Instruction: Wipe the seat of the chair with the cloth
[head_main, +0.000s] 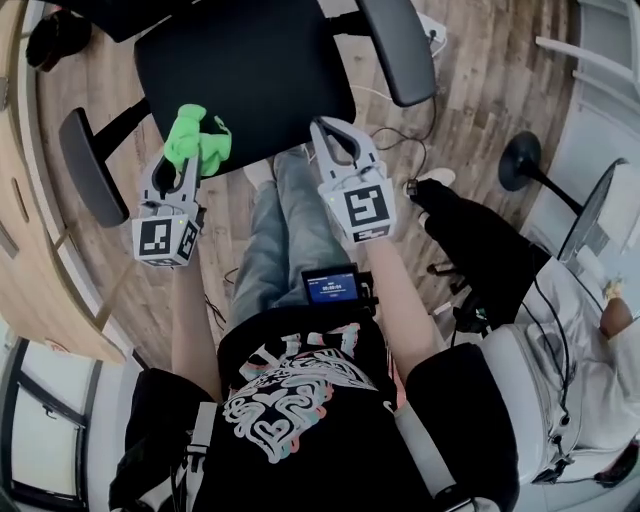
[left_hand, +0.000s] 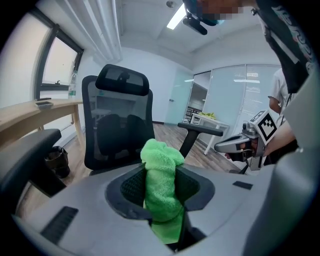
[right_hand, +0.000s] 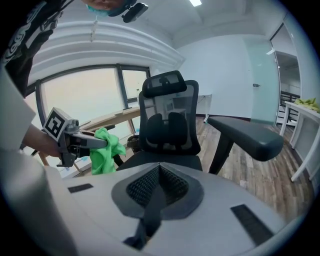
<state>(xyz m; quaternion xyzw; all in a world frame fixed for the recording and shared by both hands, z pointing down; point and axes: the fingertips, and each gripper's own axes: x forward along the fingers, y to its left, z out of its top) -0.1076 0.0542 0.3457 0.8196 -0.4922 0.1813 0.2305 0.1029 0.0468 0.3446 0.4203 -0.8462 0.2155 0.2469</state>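
Note:
A black office chair stands in front of me, its seat bare between two armrests. My left gripper hovers over the seat's front left corner, shut on a bunched green cloth. In the left gripper view the cloth fills the gap between the jaws and sticks up past them. My right gripper is at the seat's front right edge, shut with nothing in it; in the right gripper view its pads meet. The chair's mesh backrest faces both grippers.
A wooden desk runs along the left. Another person in a white top sits at the right near a round black stand base. Cables lie on the wooden floor. My legs stand just before the seat.

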